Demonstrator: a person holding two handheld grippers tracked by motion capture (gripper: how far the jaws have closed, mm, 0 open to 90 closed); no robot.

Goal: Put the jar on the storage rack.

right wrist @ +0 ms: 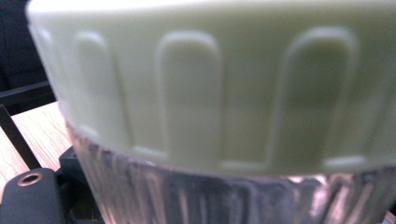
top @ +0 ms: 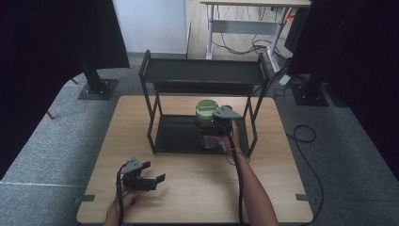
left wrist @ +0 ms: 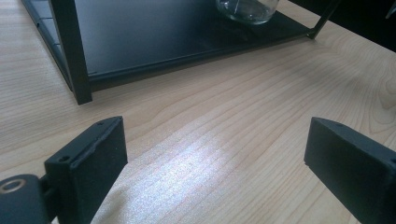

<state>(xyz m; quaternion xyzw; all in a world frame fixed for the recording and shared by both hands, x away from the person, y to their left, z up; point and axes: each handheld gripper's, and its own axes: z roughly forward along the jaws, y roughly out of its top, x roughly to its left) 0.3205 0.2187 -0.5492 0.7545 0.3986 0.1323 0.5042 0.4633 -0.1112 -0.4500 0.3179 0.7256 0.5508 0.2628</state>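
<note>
Glass jar (top: 207, 127) w/ pale green ribbed lid (top: 205, 108) stands on the lower shelf (top: 176, 134) of a black 2-tier metal rack (top: 202, 70), toward the shelf's right half, near its front edge. Right gripper (top: 217, 126) is at the jar's right side, up near the lid, w/ the person's right forearm (top: 251, 188) reaching in from the bottom edge of the high view. In the right gripper view the lid (right wrist: 215, 88) sits v. close to the lens, ribbed glass (right wrist: 224, 200) just below it; jaws seem pressed against the jar, though their tips are hidden behind it, so contact looks like a grip on the glass under the lid but the exact hold can't be made out in full. Left gripper (top: 153, 181) rests low over the wooden table (top: 188, 188) at front left, well apart from the rack & jar, held in the left hand (top: 127, 195). In the left gripper view its 2 black jaws stand wide apart w/ nothing between them, bare wood grain (left wrist: 210, 140) under them; the rack's front-left post (left wrist: 72, 51) & shelf edge lie ahead, and the jar's base (left wrist: 245, 9) shows at the top on the shelf.
</note>
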